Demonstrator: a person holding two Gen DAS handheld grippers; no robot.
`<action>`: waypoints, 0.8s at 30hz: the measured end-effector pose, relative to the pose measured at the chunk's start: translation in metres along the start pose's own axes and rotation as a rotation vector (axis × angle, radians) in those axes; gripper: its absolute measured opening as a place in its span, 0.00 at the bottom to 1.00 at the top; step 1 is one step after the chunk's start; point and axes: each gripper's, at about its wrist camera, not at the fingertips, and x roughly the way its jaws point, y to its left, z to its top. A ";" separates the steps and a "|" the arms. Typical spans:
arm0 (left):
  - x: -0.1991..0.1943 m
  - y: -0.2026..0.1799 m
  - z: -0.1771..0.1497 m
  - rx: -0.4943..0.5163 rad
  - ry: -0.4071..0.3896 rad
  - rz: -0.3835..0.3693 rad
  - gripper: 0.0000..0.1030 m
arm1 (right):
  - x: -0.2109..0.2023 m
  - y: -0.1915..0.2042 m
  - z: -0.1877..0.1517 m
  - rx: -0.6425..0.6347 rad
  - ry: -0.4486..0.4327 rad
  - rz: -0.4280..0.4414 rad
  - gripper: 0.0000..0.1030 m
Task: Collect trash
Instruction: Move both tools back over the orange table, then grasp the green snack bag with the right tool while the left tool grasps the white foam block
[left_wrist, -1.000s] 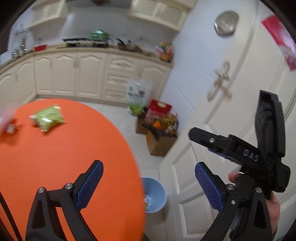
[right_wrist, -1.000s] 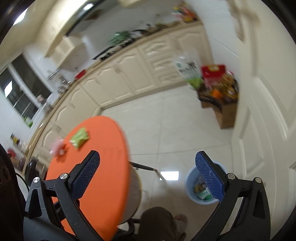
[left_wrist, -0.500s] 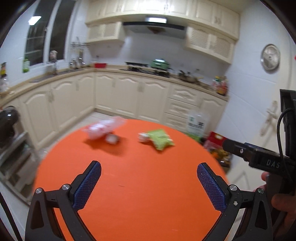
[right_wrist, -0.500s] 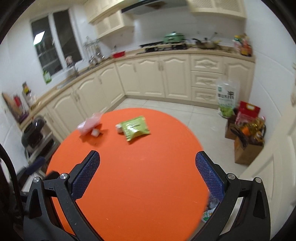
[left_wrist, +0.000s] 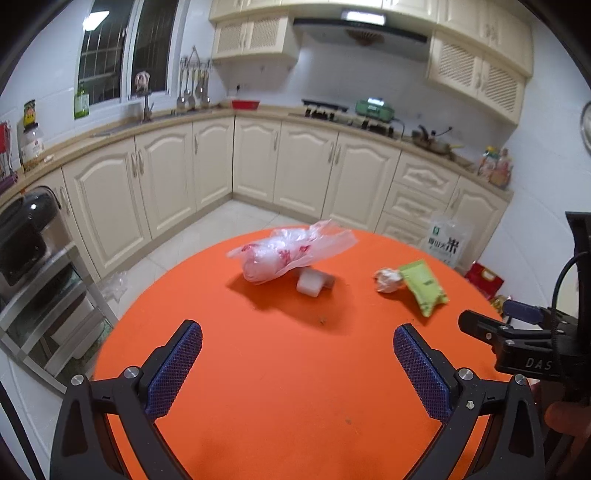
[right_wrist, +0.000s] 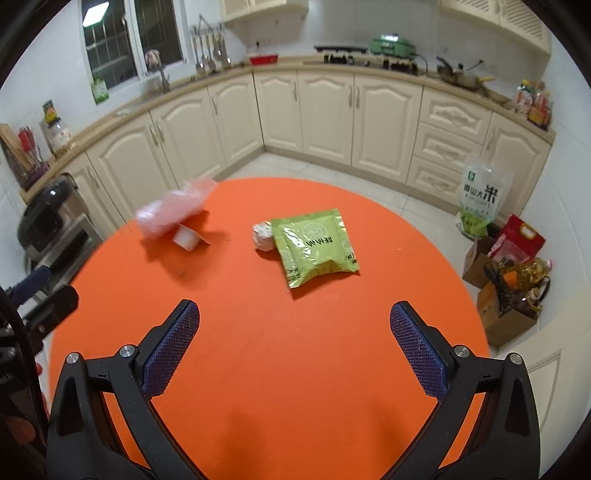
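both the left hand-held gripper (left_wrist: 297, 363) and right hand-held gripper (right_wrist: 294, 341) hang released, empty, above the orange table (right_wrist: 295, 350); green snack packet (right_wrist: 316, 245), crumpled paper ball (right_wrist: 263, 236) and plastic bag (left_wrist: 288, 254) lie beyond.

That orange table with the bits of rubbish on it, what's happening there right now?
A person is clearing trash off the round orange table with two tools. The left hand-held gripper and the right hand-held gripper both hang open above the near side, holding nothing. Four pieces lie farther back: a crumpled plastic bag leaning on a small white block, and a wad of paper touching a green snack packet.
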 end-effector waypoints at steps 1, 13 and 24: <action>0.015 -0.015 0.012 0.001 0.015 -0.002 0.99 | 0.014 -0.003 0.004 0.000 0.020 -0.005 1.00; 0.156 -0.079 0.108 0.018 0.170 -0.008 0.99 | 0.098 -0.020 0.026 -0.042 0.112 -0.028 1.00; 0.237 -0.115 0.162 0.010 0.218 0.035 0.97 | 0.104 -0.010 0.028 -0.105 0.074 -0.013 0.75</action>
